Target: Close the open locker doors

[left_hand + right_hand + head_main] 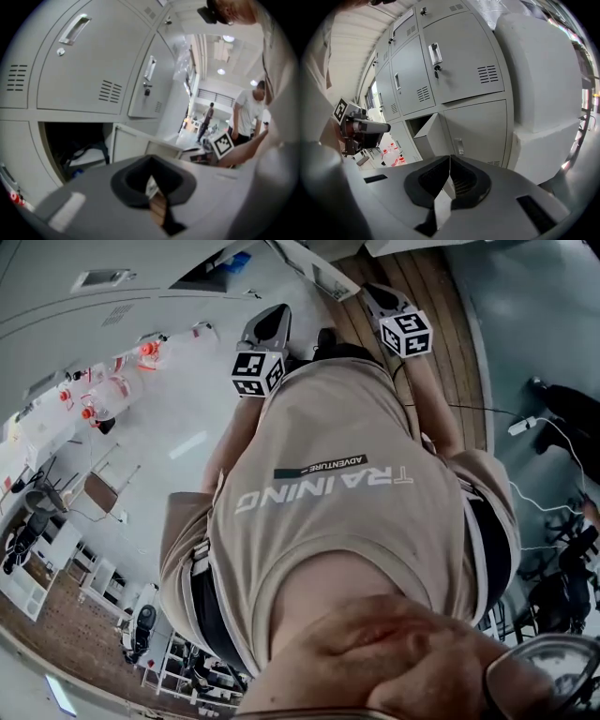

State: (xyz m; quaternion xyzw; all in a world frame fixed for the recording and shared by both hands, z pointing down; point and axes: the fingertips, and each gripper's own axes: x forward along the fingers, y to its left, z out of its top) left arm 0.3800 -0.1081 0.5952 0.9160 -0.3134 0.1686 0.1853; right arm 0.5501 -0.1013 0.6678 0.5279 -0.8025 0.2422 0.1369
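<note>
Grey lockers point(454, 65) fill the right gripper view. One lower locker door point(427, 136) stands ajar, swung outward. In the left gripper view the same open compartment point(75, 145) is dark inside, with its door point(129, 146) hanging open to its right. My left gripper point(150, 164) has its jaws together, nothing held. My right gripper point(450, 161) is likewise shut and empty, some way from the door. In the head view both grippers, the left gripper point(270, 329) and the right gripper point(382, 298), show beyond the person's beige shirt point(347, 493).
A large white wrapped block point(539, 89) stands right of the lockers. Closed upper locker doors with handles point(75, 28) sit above the open compartment. Two people point(246, 112) stand far down the hall. Red-capped bottles point(103, 395) and a wooden floor point(441, 296) show in the head view.
</note>
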